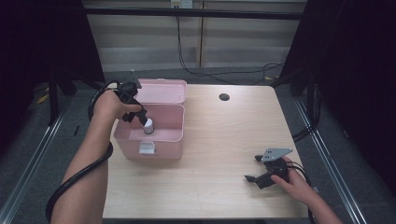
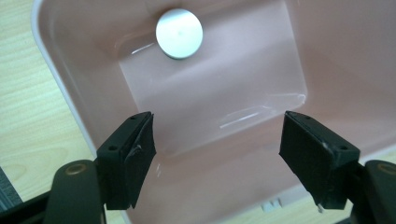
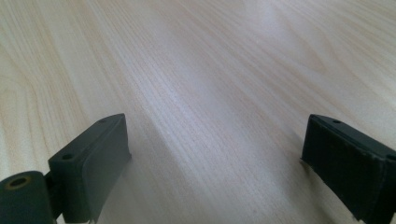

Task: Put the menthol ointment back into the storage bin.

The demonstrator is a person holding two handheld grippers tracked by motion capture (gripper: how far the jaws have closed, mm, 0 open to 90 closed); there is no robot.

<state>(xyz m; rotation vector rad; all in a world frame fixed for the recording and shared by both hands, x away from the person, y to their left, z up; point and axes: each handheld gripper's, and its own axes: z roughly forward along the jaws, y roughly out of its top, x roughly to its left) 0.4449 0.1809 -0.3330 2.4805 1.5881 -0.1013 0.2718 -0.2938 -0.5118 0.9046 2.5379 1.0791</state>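
Note:
An open pink box (image 1: pixel 163 151) stands on the left part of the wooden table (image 1: pixel 224 140), its lid (image 1: pixel 163 91) folded back. Upright inside it is a small container with a round silver cap (image 1: pixel 148 126), seen from above on the box floor (image 2: pixel 179 33). My left gripper (image 1: pixel 142 119) hangs over the box and points down into it. Its jaws (image 2: pixel 217 135) are open with nothing between them, and the cap lies beyond them, apart from the pads. My right gripper (image 1: pixel 252 168) rests near the table's right front, open over bare wood (image 3: pixel 215 135).
A white latch (image 1: pixel 147 148) sits on the box's front wall. A dark round hole (image 1: pixel 224 97) marks the tabletop at the back middle. Black cables run along the floor behind the table, and metal rails flank both sides.

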